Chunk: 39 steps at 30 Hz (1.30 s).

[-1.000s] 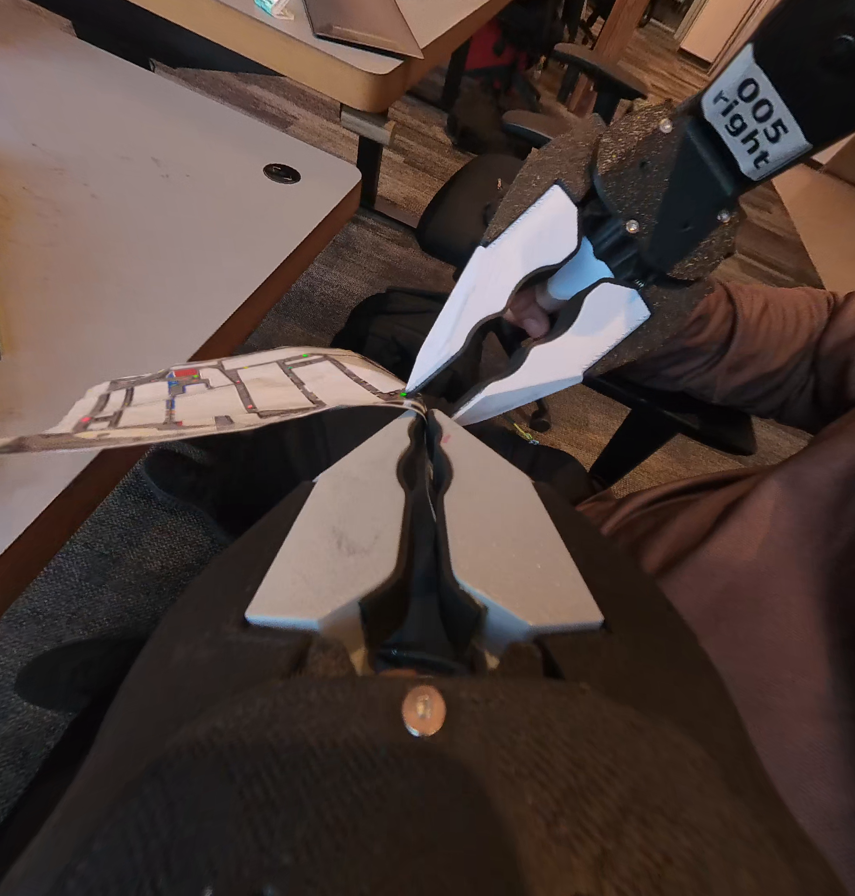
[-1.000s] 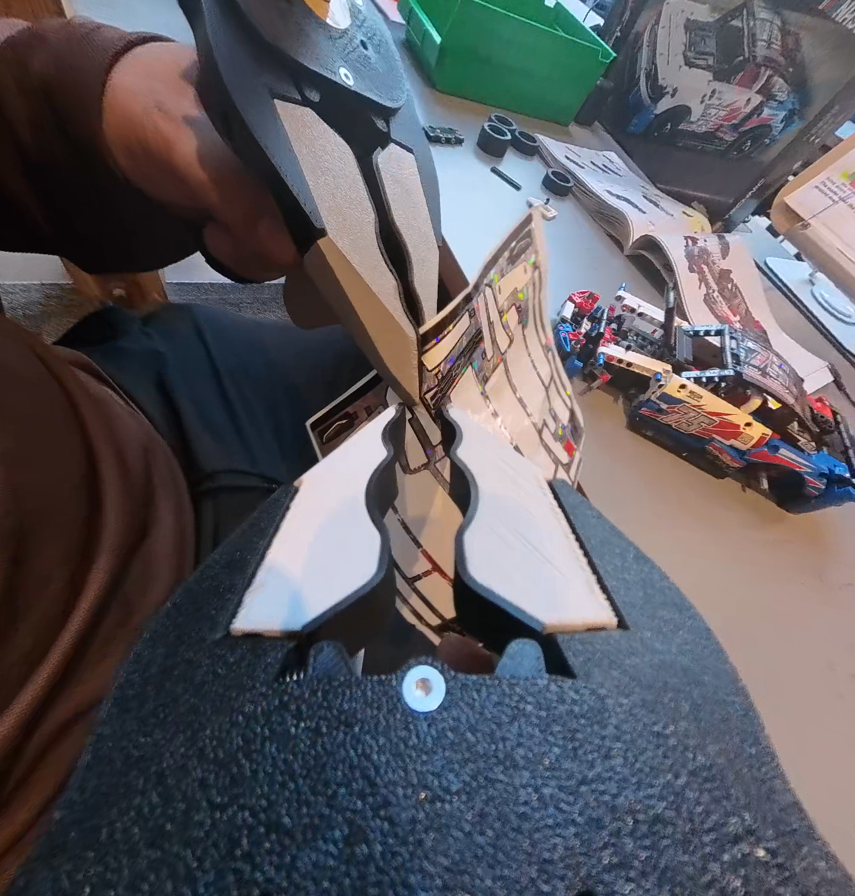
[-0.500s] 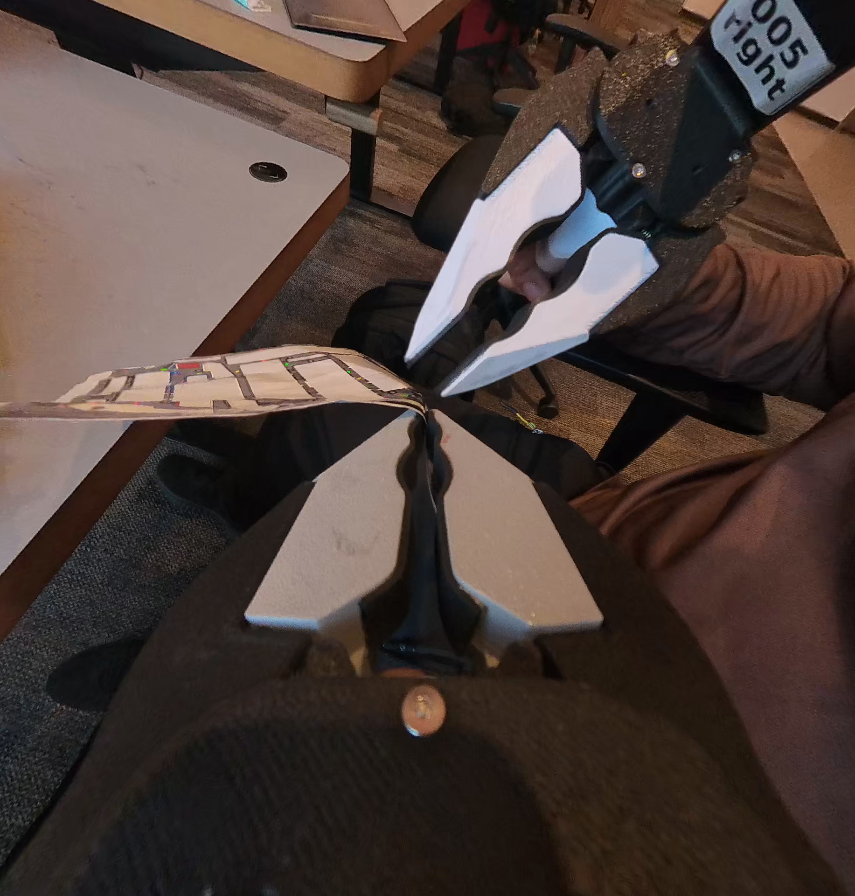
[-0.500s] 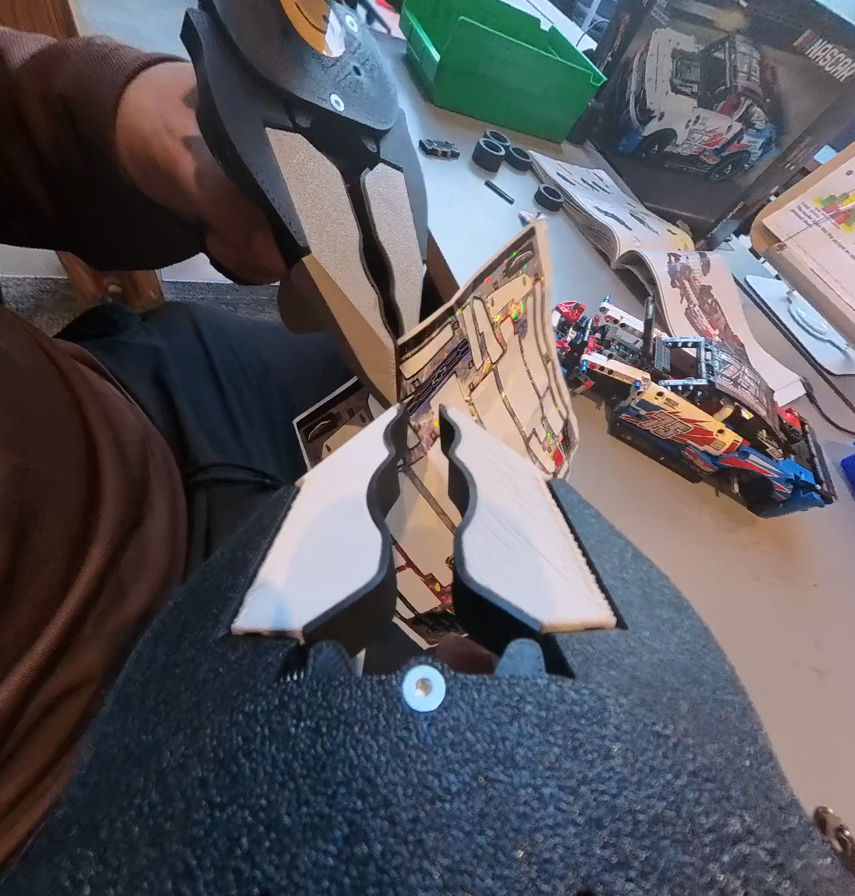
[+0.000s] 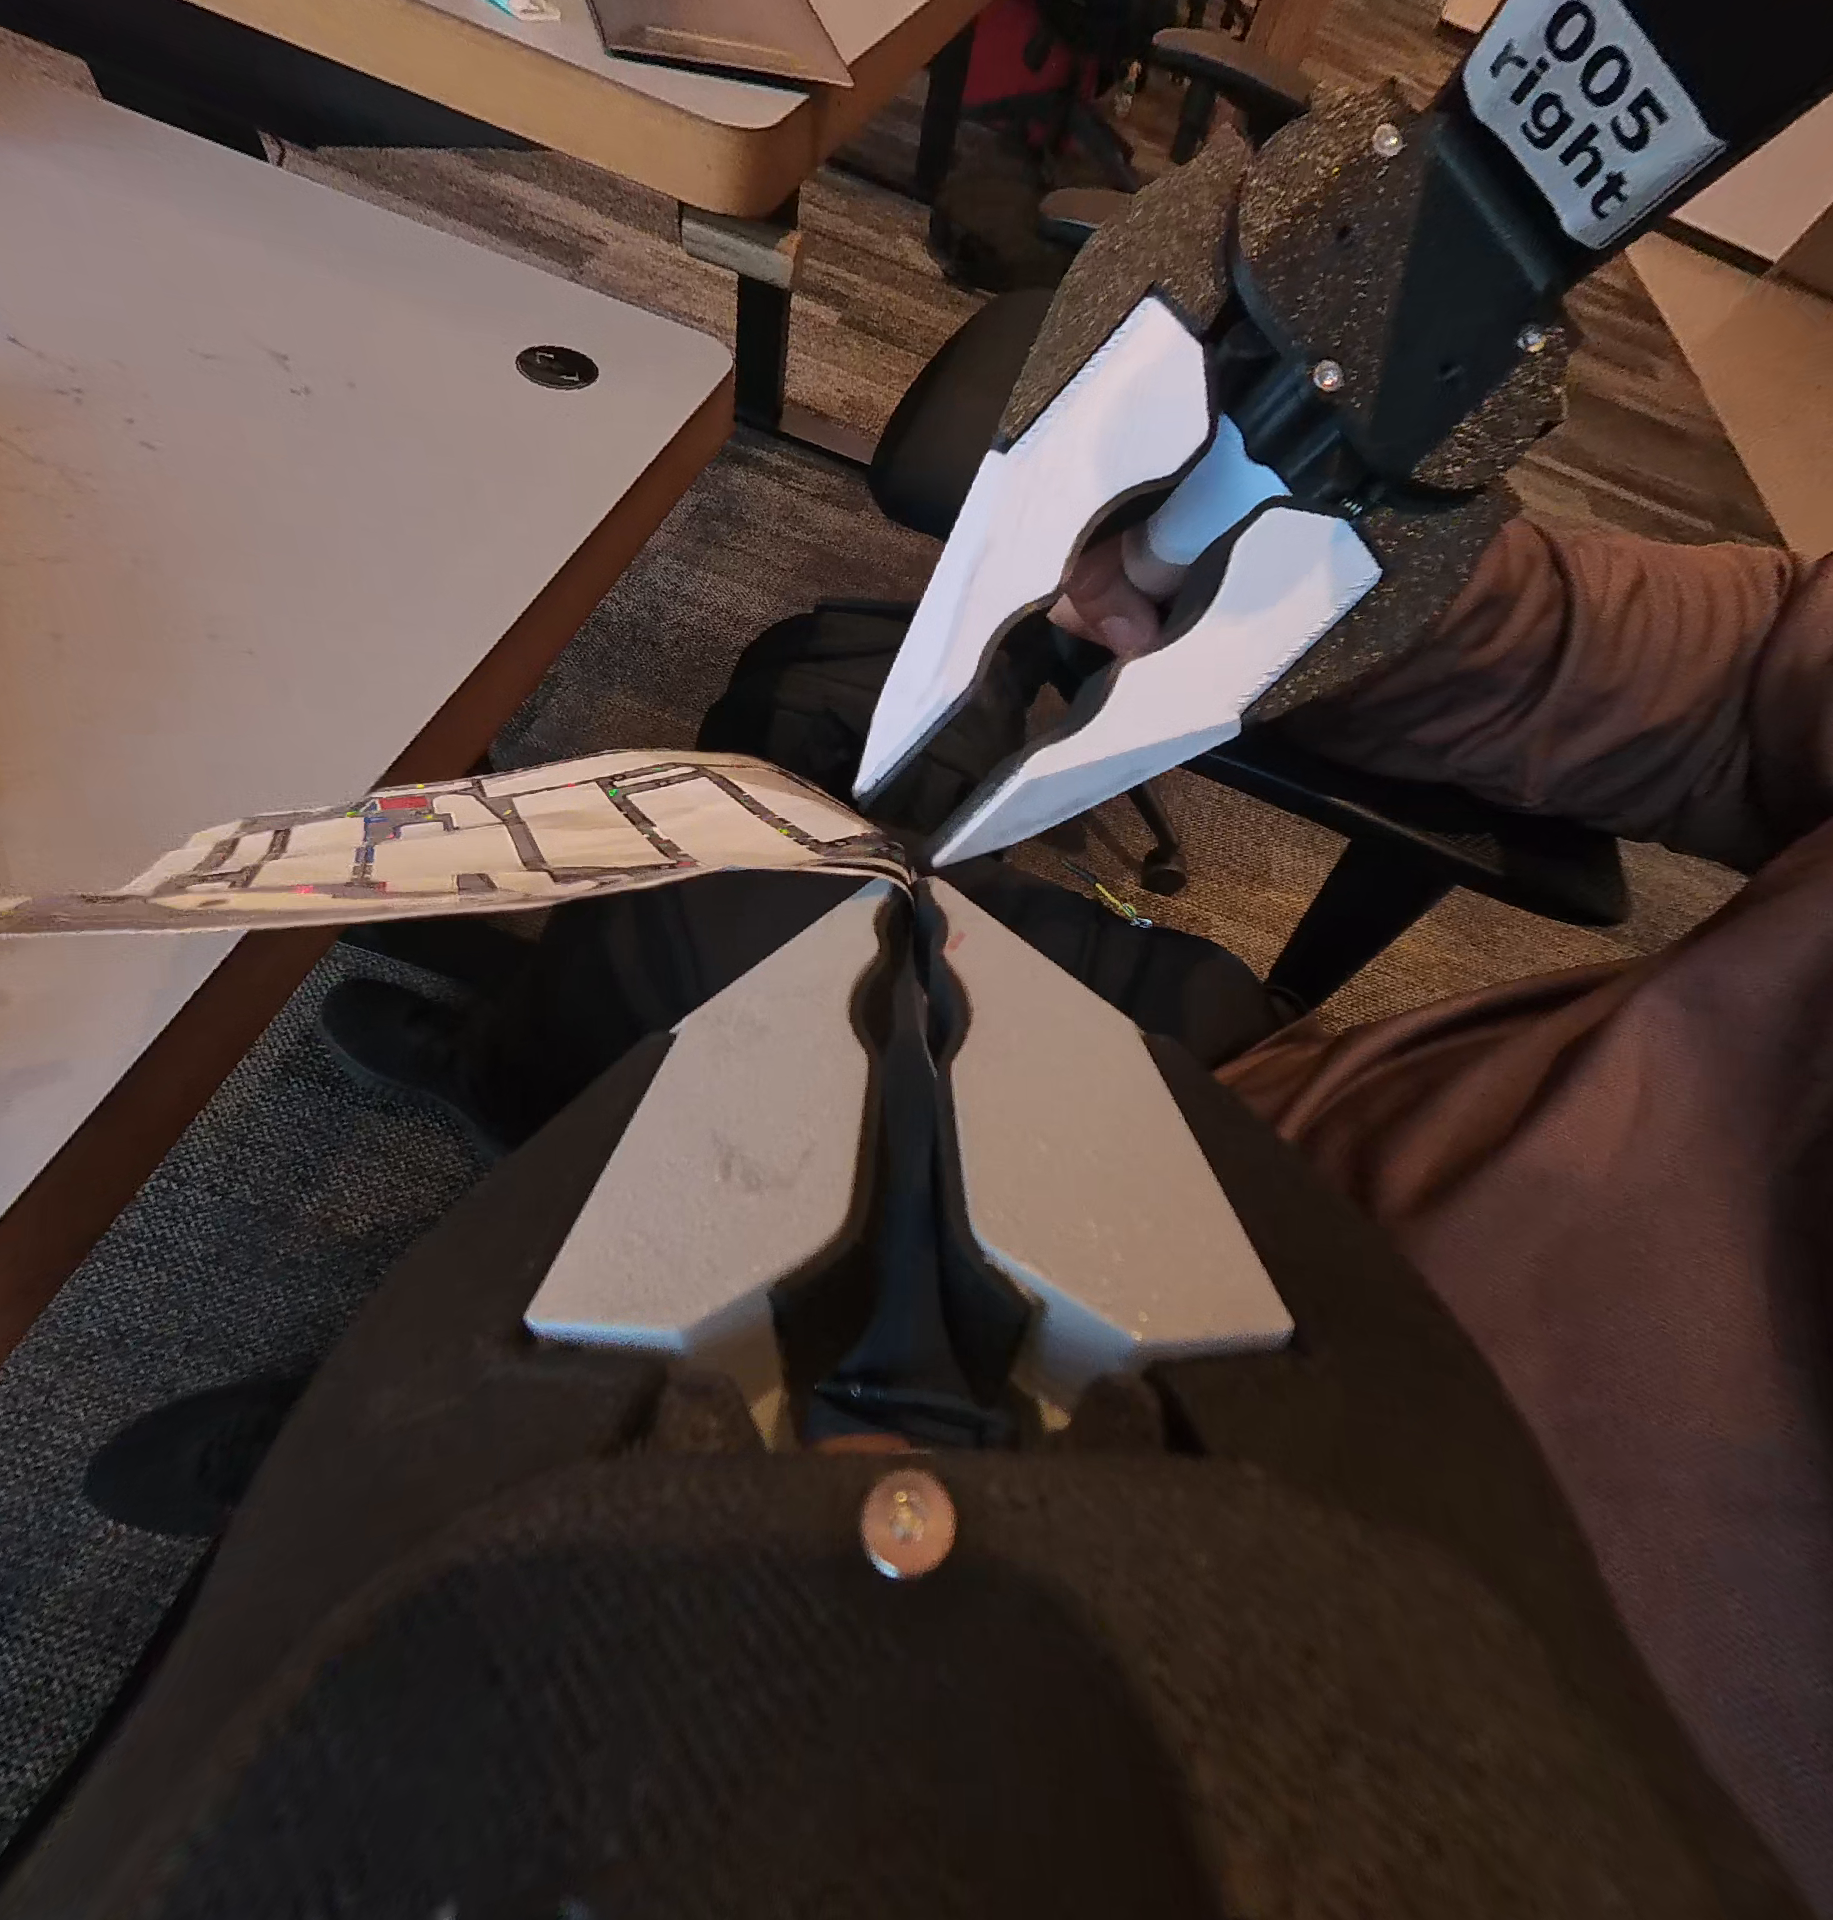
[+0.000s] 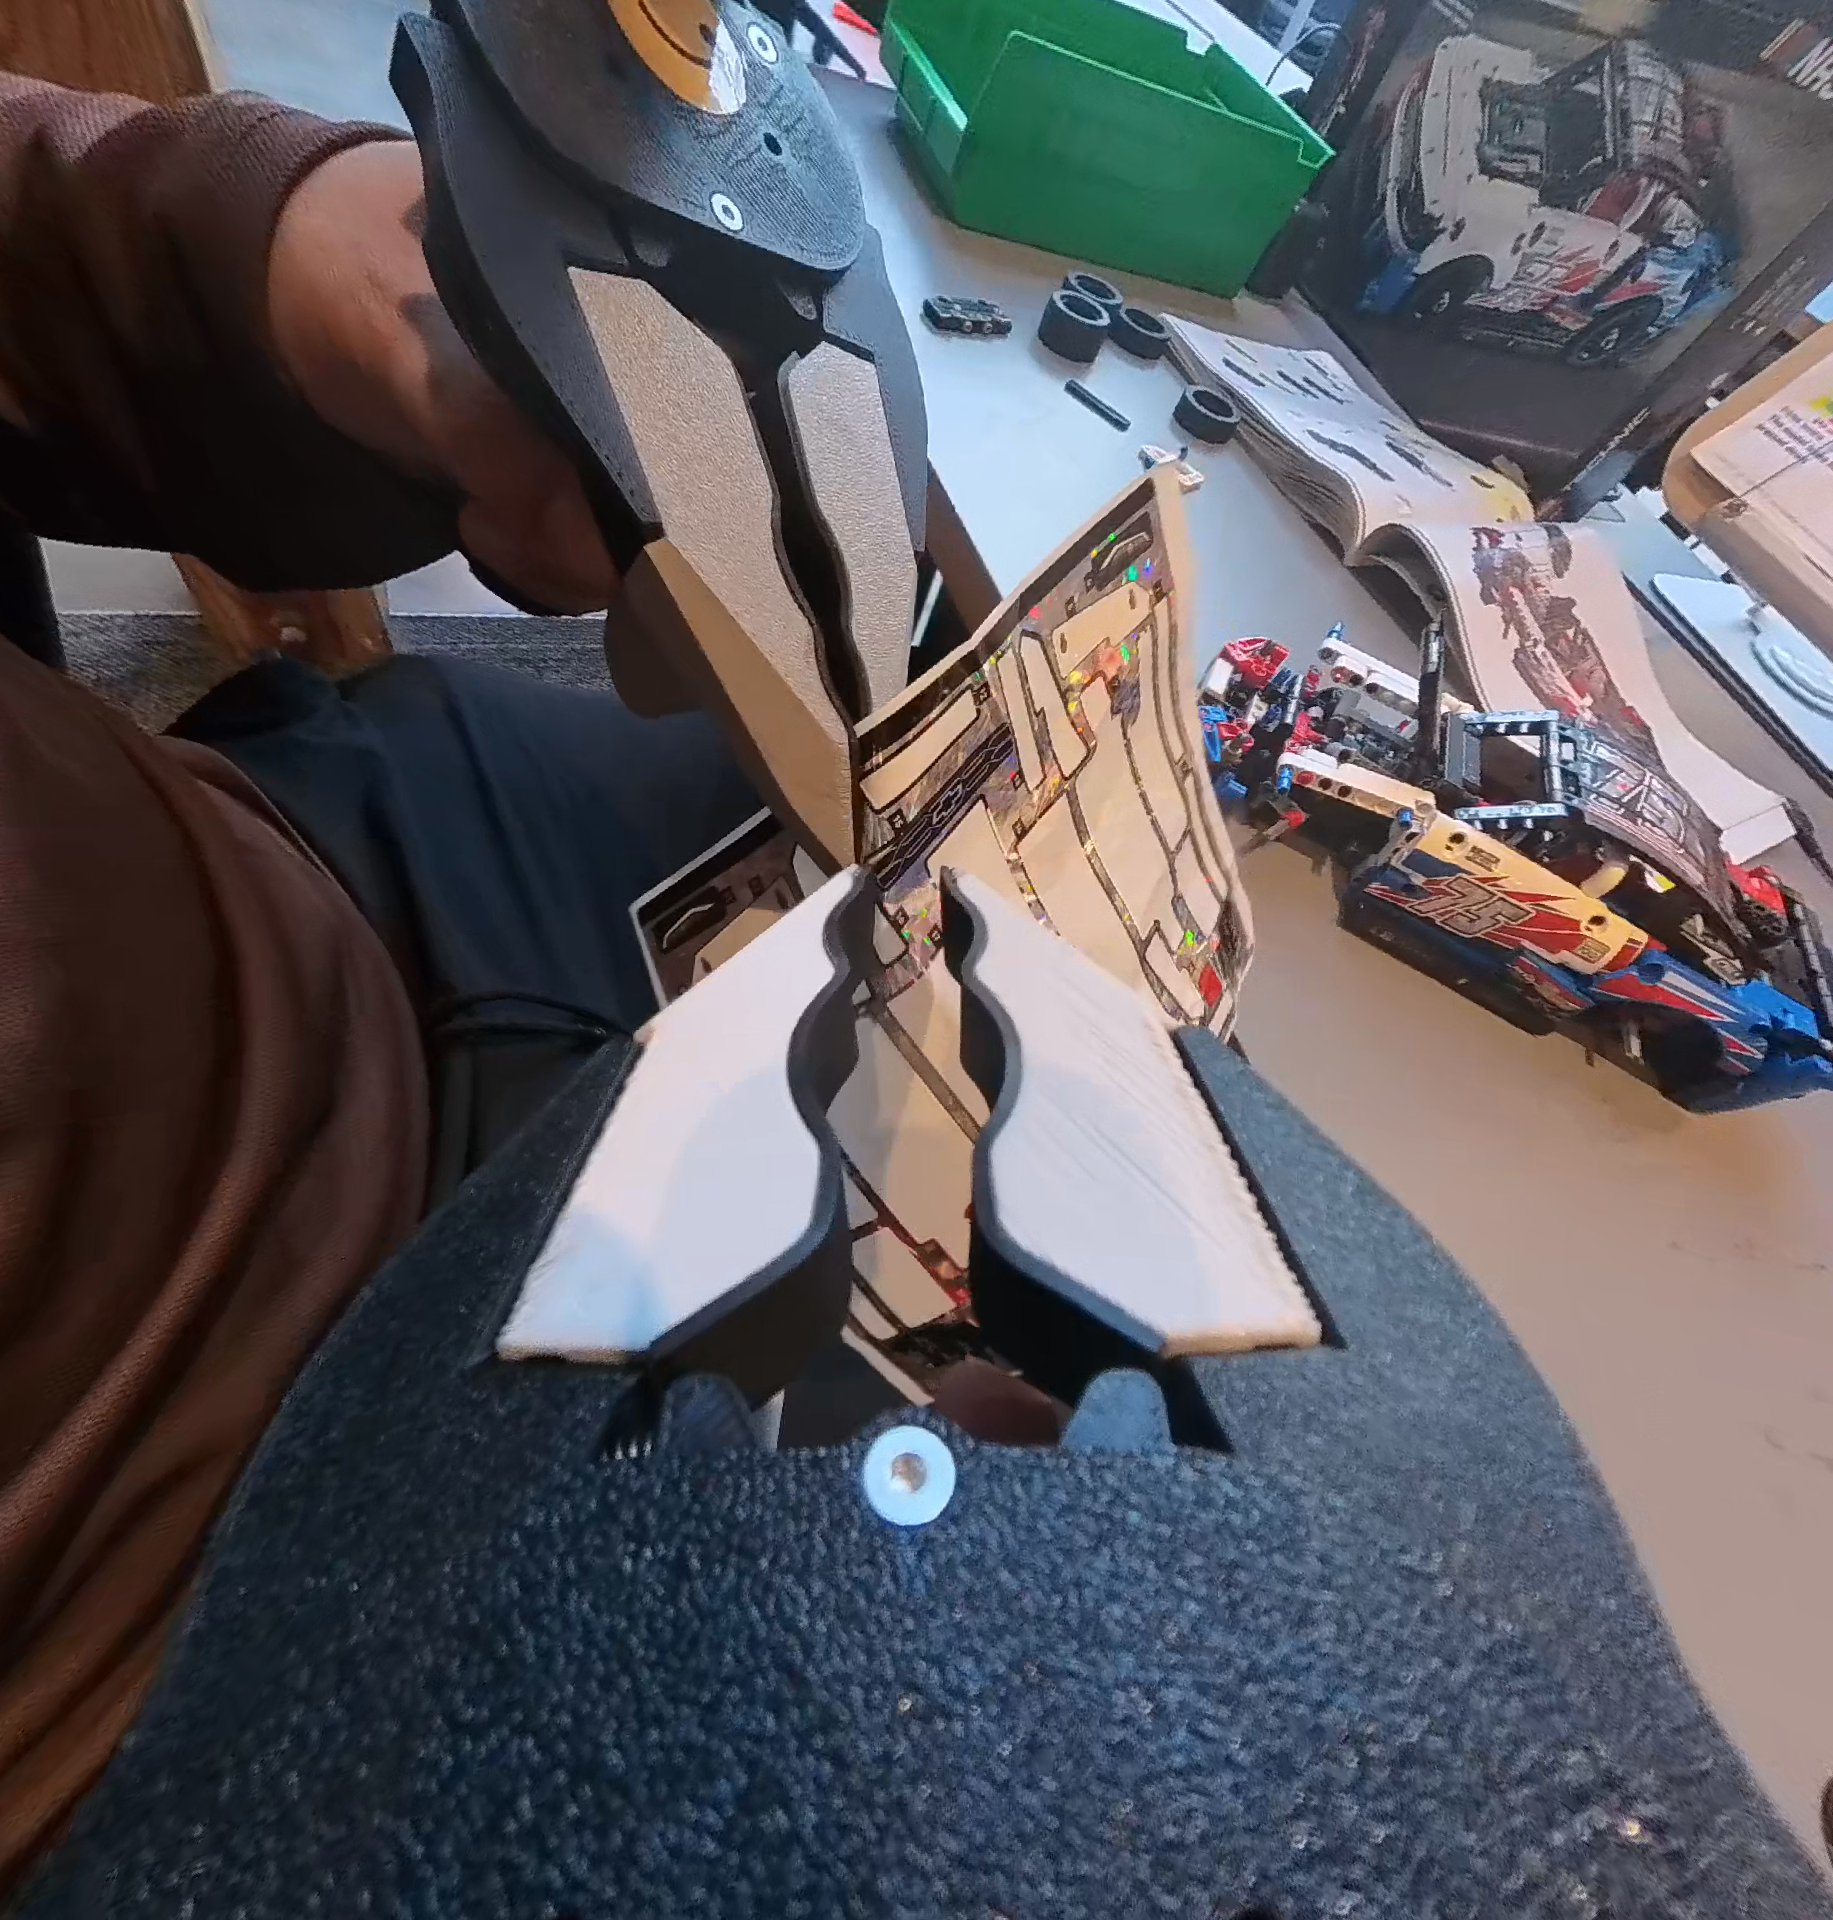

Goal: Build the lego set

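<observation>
A sticker sheet (image 5: 538, 831) with black outlines and shiny spots hangs in the air off the table edge. My left gripper (image 5: 917, 894) is shut on its near corner. In the right wrist view the sheet (image 6: 1078, 779) stands curled, held by the left gripper (image 6: 852, 748) from above. My right gripper (image 6: 907, 883) is open, its fingertips straddling the sheet's lower edge near the held corner. It also shows in the left wrist view (image 5: 896, 826). The part-built lego race car (image 6: 1514, 883), blue, red and white, stands on the table.
On the table (image 6: 1514, 1299) are an open instruction booklet (image 6: 1359, 447), loose black tyres (image 6: 1088, 317), a green bin (image 6: 1099, 135) and the set's box (image 6: 1566, 177). Another sticker sheet (image 6: 714, 914) lies on the person's lap. An office chair (image 5: 1359, 831) stands behind. Left and right tips are no more than a few centimetres apart. It is some 25 cm from my right tips to the part-built lego race car (image 6: 1514, 883).
The right gripper drew back from the sheet's corner, then came close to it again, staying open. The left gripper kept its hold on the sheet.
</observation>
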Each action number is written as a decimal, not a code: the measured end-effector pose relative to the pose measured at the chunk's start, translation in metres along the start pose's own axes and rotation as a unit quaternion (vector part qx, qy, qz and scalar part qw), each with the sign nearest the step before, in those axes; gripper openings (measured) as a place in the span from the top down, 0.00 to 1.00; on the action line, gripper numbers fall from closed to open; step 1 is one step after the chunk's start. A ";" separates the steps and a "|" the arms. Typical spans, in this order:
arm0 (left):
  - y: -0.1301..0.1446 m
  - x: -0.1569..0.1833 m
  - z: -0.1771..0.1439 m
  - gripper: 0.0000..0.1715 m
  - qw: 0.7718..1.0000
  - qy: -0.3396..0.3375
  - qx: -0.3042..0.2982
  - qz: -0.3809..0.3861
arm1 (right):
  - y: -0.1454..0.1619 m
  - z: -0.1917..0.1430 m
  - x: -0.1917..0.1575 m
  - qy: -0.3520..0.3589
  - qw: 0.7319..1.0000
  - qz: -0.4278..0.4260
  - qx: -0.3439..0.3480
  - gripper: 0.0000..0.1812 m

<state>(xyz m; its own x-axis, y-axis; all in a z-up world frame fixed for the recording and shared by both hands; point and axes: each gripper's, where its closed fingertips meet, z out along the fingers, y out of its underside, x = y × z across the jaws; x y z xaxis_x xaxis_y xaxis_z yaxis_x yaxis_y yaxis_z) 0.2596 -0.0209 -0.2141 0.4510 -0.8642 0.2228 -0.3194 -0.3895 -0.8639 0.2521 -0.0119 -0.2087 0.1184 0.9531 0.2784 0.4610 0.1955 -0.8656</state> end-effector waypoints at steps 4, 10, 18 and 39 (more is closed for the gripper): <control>0.001 0.001 0.001 1.00 1.000 0.000 -0.002 0.001 | 0.001 0.000 0.000 0.002 1.000 -0.005 -0.001 0.93; 0.000 0.003 0.001 1.00 1.000 0.007 0.000 -0.001 | -0.002 -0.003 0.002 0.018 1.000 -0.022 0.004 1.00; 0.002 0.004 0.002 1.00 1.000 0.009 -0.006 0.005 | 0.002 -0.001 -0.001 -0.011 1.000 0.001 0.002 0.96; 0.015 0.010 0.003 1.00 0.997 0.071 -0.024 0.017 | 0.003 -0.012 0.009 -0.017 0.999 0.028 0.013 1.00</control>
<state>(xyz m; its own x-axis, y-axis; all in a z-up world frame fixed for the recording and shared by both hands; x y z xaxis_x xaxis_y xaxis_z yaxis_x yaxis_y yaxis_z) 0.2617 -0.0347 -0.2256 0.3183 -0.9122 0.2579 -0.3743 -0.3709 -0.8499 0.2655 -0.0051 -0.2038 0.1138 0.9697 0.2162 0.4318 0.1477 -0.8898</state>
